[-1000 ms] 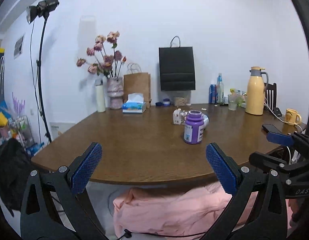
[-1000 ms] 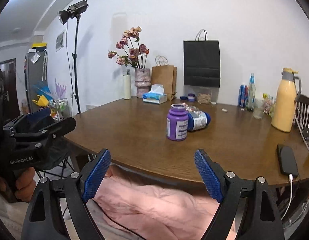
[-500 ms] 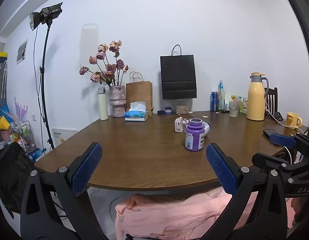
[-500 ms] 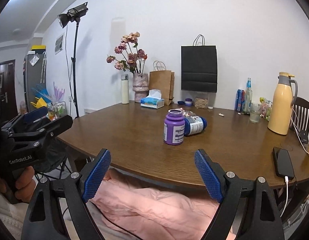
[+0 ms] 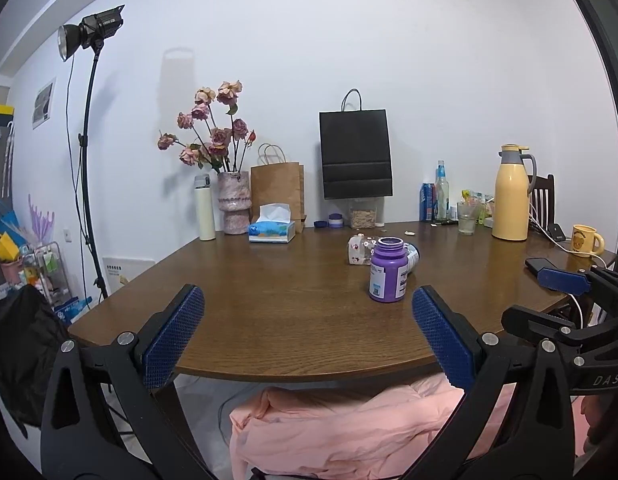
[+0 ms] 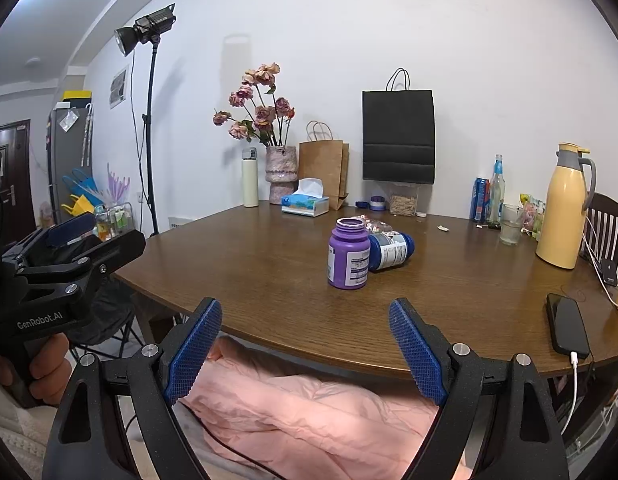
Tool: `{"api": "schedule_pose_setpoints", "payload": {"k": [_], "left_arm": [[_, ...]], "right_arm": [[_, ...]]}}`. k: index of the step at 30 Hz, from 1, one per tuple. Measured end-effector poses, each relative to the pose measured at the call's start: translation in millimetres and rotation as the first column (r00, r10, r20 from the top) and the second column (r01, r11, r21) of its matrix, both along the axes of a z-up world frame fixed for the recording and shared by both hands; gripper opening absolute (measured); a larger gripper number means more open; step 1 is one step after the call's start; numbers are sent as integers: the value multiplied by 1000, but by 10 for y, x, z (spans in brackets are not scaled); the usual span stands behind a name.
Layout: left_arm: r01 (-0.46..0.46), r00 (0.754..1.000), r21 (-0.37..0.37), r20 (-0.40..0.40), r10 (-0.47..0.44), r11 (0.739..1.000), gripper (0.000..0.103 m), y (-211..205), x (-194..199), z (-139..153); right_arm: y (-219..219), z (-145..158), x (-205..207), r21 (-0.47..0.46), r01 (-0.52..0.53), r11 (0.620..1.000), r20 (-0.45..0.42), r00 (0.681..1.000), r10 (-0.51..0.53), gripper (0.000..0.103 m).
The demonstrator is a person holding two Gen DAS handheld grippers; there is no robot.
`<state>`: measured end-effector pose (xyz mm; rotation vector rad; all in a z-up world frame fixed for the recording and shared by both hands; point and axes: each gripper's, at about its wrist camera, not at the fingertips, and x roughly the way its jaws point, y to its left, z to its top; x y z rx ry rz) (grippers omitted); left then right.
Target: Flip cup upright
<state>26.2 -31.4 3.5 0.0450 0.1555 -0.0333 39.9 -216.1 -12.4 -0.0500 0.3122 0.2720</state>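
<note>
A clear cup with a floral print point(image 5: 359, 249) lies on its side mid-table, behind a purple bottle point(image 5: 387, 275); in the right wrist view only a bit of the cup point(image 6: 373, 225) shows behind the purple bottle point(image 6: 348, 259). A blue-capped bottle point(image 6: 390, 251) lies on its side beside them. My left gripper point(image 5: 307, 336) is open and empty, held before the table's near edge. My right gripper point(image 6: 305, 346) is open and empty, also short of the edge, to the right of the left one.
The brown wooden table point(image 5: 269, 300) carries a tissue box point(image 5: 272, 230), flower vase point(image 5: 233, 207), paper bags, yellow thermos point(image 5: 510, 193), glass point(image 5: 466, 221), yellow mug point(image 5: 585, 239) and a phone point(image 6: 567, 330) on a cable. A pink blanket point(image 6: 309, 416) lies below the edge. A light stand point(image 5: 87, 160) stands left.
Both views have tilted upward and drawn slightly back, so the table and bottles sit lower in frame. Both grippers stay open; nothing on the table has moved.
</note>
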Motion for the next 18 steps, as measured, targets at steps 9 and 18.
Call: {"api": "schedule_pose_setpoints", "payload": {"k": [9, 18], "left_arm": [[1, 1000, 0, 0, -1, 1000, 103, 0, -8, -2], [1, 1000, -1, -1, -1, 1000, 103, 0, -9, -2]], "right_arm": [[-5, -5, 11, -1, -5, 1000, -5, 1000, 5, 90], [0, -15, 12, 0, -6, 1000, -8, 1000, 6, 90]]}}
